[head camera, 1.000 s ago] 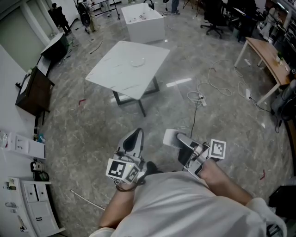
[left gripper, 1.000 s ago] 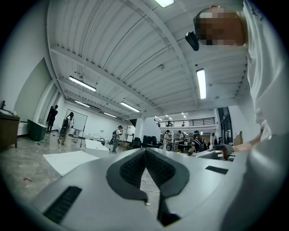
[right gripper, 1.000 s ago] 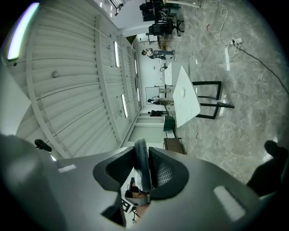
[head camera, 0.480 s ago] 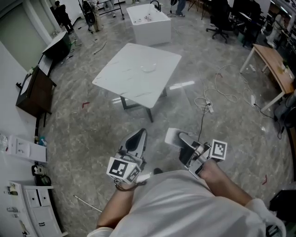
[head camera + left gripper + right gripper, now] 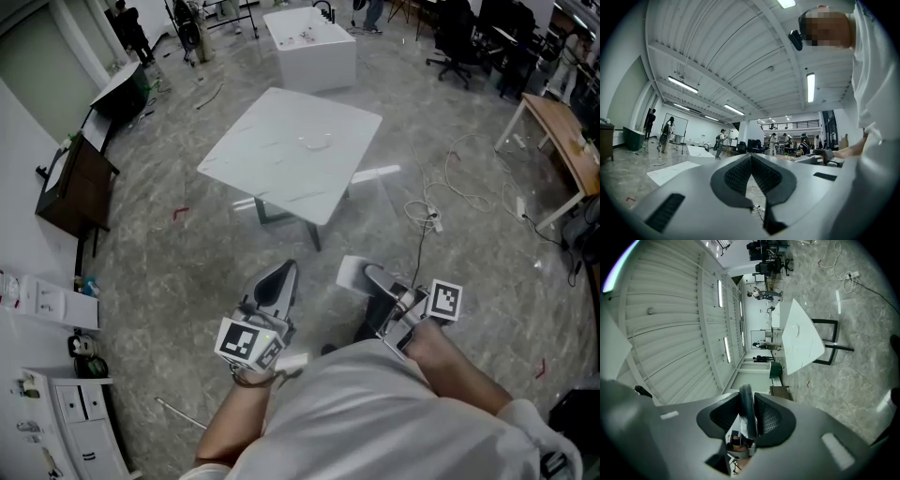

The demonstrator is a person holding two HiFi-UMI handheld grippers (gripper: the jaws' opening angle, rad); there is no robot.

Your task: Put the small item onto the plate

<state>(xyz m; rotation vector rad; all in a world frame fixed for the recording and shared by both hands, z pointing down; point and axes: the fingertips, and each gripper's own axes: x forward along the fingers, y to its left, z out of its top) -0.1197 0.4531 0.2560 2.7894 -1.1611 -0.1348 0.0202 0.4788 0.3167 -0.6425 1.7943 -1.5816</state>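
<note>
Small item (image 5: 746, 414): dark, thin, seen edge-on, clamped between the right gripper's (image 5: 362, 276) pads. The right gripper view shows it standing up past the jaw tips. What it is can't be made out.

Left gripper (image 5: 279, 275): jaws clenched, tips meeting in a point, nothing between them. Only floor and cables (image 5: 757, 207) show through the gap lower down.

Both grippers are held side by side close in front of the person's white shirt (image 5: 375, 412), over bare grey stone floor (image 5: 187, 272). The marker cubes (image 5: 246, 343) face up toward the head camera. The room looks tipped sideways in the right gripper view, so that gripper is rolled on its side.

Plate (image 5: 319, 142): small, pale and shallow, sitting on the white square table (image 5: 272, 164) toward its far right part. The table is well ahead of both grippers, with open floor between. The small item is in the air, well apart from the plate.

Around:
- white box unit (image 5: 314, 42) just beyond the table
- loose cables and a power strip (image 5: 433, 217) on the floor to the table's right
- wooden desk (image 5: 553, 131) at far right
- dark cabinet (image 5: 70, 183) at left
</note>
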